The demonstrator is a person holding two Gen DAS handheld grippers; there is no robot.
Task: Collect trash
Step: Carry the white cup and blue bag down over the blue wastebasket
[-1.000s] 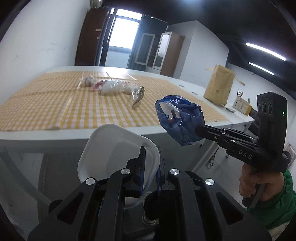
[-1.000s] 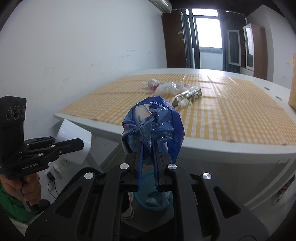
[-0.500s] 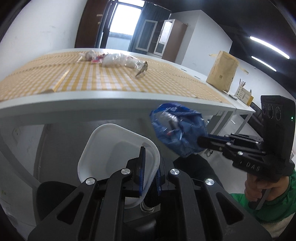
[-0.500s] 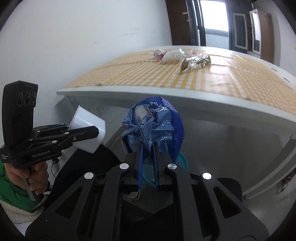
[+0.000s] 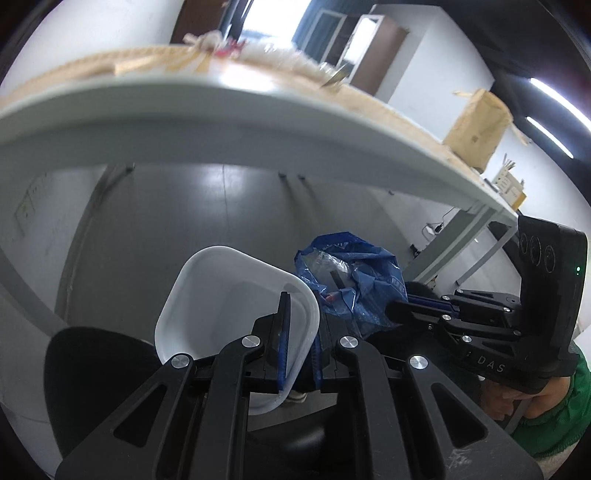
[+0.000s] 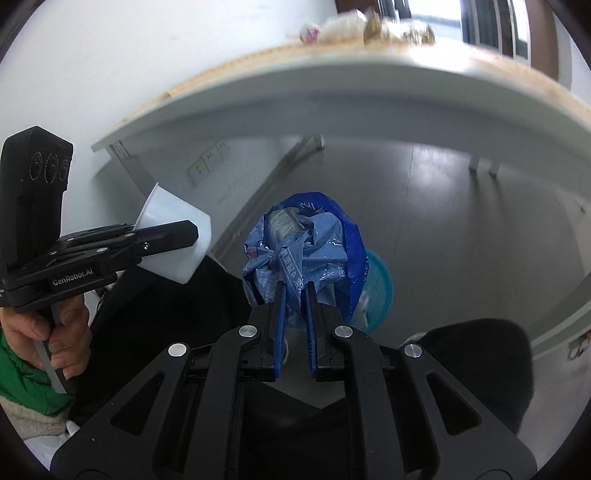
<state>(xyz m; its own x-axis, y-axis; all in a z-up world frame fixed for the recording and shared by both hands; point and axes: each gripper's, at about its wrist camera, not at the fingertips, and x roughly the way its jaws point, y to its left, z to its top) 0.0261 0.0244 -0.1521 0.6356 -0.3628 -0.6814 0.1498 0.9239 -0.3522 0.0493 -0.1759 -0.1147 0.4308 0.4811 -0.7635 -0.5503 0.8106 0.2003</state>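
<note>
My left gripper [image 5: 300,314] is shut on the rim of a white plastic container [image 5: 229,295], held below the table edge. The same container [image 6: 173,240] and the left gripper [image 6: 184,234] show at the left of the right wrist view. My right gripper [image 6: 294,291] is shut on a crumpled blue plastic bag [image 6: 314,243] stuffed with wrappers. That bag [image 5: 354,280] hangs just right of the white container in the left wrist view, with the right gripper [image 5: 399,308] behind it. A teal waste bin [image 6: 376,288] stands on the floor right under the bag, mostly hidden by it.
The table's white edge [image 5: 258,110] arches overhead, with leftover wrappers [image 6: 369,22] on its checked cloth. A brown paper bag [image 5: 476,129] stands at its right end. Table legs [image 6: 266,184] and grey floor lie ahead. A hand in a green sleeve [image 6: 22,369] grips the left tool.
Both grippers have sunk from table height to below the table edge, each keeping its hold. The tabletop has risen to the top of both views, and the teal bin now lies under the bag.
</note>
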